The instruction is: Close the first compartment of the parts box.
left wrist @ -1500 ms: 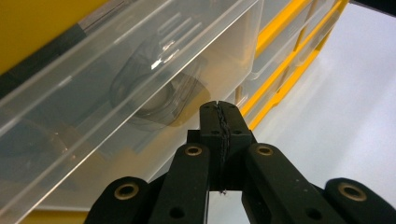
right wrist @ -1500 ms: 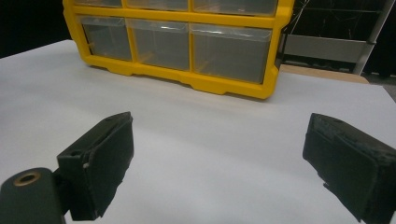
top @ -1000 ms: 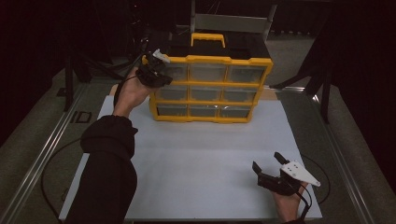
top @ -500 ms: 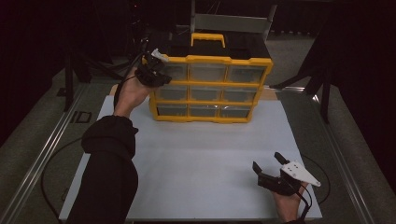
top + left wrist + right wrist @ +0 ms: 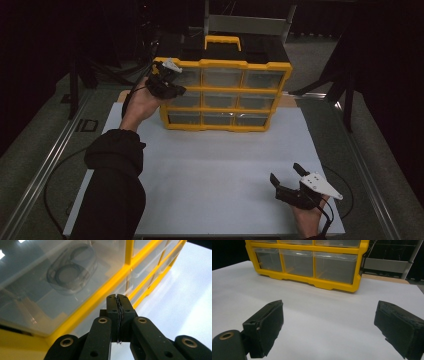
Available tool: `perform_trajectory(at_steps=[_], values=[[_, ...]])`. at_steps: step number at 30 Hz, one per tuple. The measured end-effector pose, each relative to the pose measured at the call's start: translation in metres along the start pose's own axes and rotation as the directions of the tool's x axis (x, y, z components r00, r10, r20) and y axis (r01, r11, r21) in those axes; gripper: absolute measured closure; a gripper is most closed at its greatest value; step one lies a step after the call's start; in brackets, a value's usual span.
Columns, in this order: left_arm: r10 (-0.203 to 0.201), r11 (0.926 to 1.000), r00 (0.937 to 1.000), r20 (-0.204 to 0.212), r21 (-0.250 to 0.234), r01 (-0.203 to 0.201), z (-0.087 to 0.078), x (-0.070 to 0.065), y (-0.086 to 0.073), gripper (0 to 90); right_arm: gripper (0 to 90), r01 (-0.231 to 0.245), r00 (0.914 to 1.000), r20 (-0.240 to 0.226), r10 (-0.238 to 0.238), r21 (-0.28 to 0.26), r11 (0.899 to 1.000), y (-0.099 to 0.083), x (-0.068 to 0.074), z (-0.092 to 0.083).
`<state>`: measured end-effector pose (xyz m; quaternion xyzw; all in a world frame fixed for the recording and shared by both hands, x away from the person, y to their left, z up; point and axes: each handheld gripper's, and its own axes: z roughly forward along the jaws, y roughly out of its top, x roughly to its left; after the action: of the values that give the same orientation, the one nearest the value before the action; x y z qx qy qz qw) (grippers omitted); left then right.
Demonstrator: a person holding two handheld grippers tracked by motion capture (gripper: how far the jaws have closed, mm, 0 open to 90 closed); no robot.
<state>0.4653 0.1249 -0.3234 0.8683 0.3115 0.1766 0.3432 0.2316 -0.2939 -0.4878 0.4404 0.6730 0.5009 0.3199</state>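
Cabinet: yellow plastic organiser with a carry handle and three rows of clear drawers (image 5: 225, 95), upright at the far end of the white table sheet (image 5: 215, 170).
Target drawer: clear top-left drawer (image 5: 50, 280), seated flush in its yellow frame, with faint ring-shaped parts behind the plastic.
Left gripper: black two-jaw left gripper (image 5: 167, 85), held at the cabinet's upper left corner; jaws pressed together on nothing, tips (image 5: 117, 301) just beside the yellow rail under that drawer; contact cannot be told.
Right gripper: black right gripper with a grey plate (image 5: 290, 181), low at the near right of the sheet, well apart from the cabinet; jaws spread wide, nothing between.
Step in hand: likely the approach to the top-left drawer, before any pull.
Next move: probably spread the jaws, find the drawer's front lip, pinch, then draw straight out; cabinet may slide unless steadied.
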Motion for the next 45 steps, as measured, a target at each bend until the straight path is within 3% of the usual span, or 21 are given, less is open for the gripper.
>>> perform_trajectory(at_steps=[7, 10, 15, 22, 26, 31, 33, 34, 35, 36, 39, 45], values=[[0.012, 0.9999, 0.9997, 0.019, -0.002, -0.012, -0.003, -0.004, -0.009, 85.7, 8.7, 0.001, 1.0000, 0.001, -0.001, 0.002, 1.000, 0.000, 0.001, 0.000], [0.036, 0.9993, 0.9991, 0.022, 0.008, -0.037, -0.004, -0.009, -0.014, 81.7, 8.7, 0.004, 1.0000, 0.000, -0.004, 0.003, 1.000, 0.000, 0.001, 0.000], [0.051, 0.9987, 0.9984, 0.025, 0.005, -0.051, -0.010, -0.017, -0.022, 70.2, 8.7, 0.004, 1.0000, -0.001, -0.004, 0.003, 1.000, 0.000, 0.001, 0.000], [0.067, 0.9975, 0.9944, 0.081, -0.026, -0.065, -0.015, -0.029, -0.037, 52.4, 8.7, 0.005, 1.0000, -0.002, -0.005, 0.000, 1.000, 0.000, 0.002, 0.001], [0.074, 0.9970, 0.9956, 0.057, -0.028, -0.073, -0.015, -0.040, -0.048, 40.1, 8.7, 0.004, 1.0000, -0.002, -0.004, 0.000, 1.000, 0.000, 0.002, 0.001], [0.050, 0.9979, 0.9984, 0.027, -0.041, -0.049, -0.015, -0.049, -0.064, 26.9, 8.7, 0.003, 1.0000, -0.002, -0.003, 0.002, 1.000, 0.000, 0.002, 0.001], [0.040, 0.9982, 0.9989, 0.022, -0.046, -0.039, -0.015, -0.049, -0.067, 16.2, 8.7, 0.007, 1.0000, -0.005, -0.007, 0.003, 1.000, 0.000, 0.003, 0.001], [0.040, 0.9982, 0.9989, 0.022, -0.046, -0.039, -0.015, -0.049, -0.067, 16.2, 8.7, 0.008, 1.0000, -0.006, -0.008, 0.002, 1.000, 0.000, 0.003, 0.001], [-0.015, 0.9975, 0.9995, 0.027, -0.068, 0.017, -0.014, -0.051, -0.082, 16.2, 8.7, 0.008, 1.0000, -0.006, -0.008, 0.002, 1.000, 0.000, 0.003, 0.001], [-0.017, 0.9978, 0.9992, 0.036, -0.063, 0.019, -0.014, -0.051, -0.086, 8.4, 8.7, 0.010, 0.9999, -0.012, -0.010, 0.003, 1.000, 0.000, 0.003, 0.001], [-0.044, 0.9964, 0.9980, 0.045, -0.071, 0.047, -0.015, -0.056, -0.098, 0.9, 8.7, 0.010, 0.9999, -0.013, -0.010, 0.003, 1.000, 0.000, 0.003, 0.001], [-0.066, 0.9925, 0.9975, 0.023, -0.101, 0.068, -0.020, -0.066, -0.121, 0.3, 8.7, 0.013, 0.9998, -0.011, -0.013, 0.003, 1.000, 0.000, 0.004, 0.002]])
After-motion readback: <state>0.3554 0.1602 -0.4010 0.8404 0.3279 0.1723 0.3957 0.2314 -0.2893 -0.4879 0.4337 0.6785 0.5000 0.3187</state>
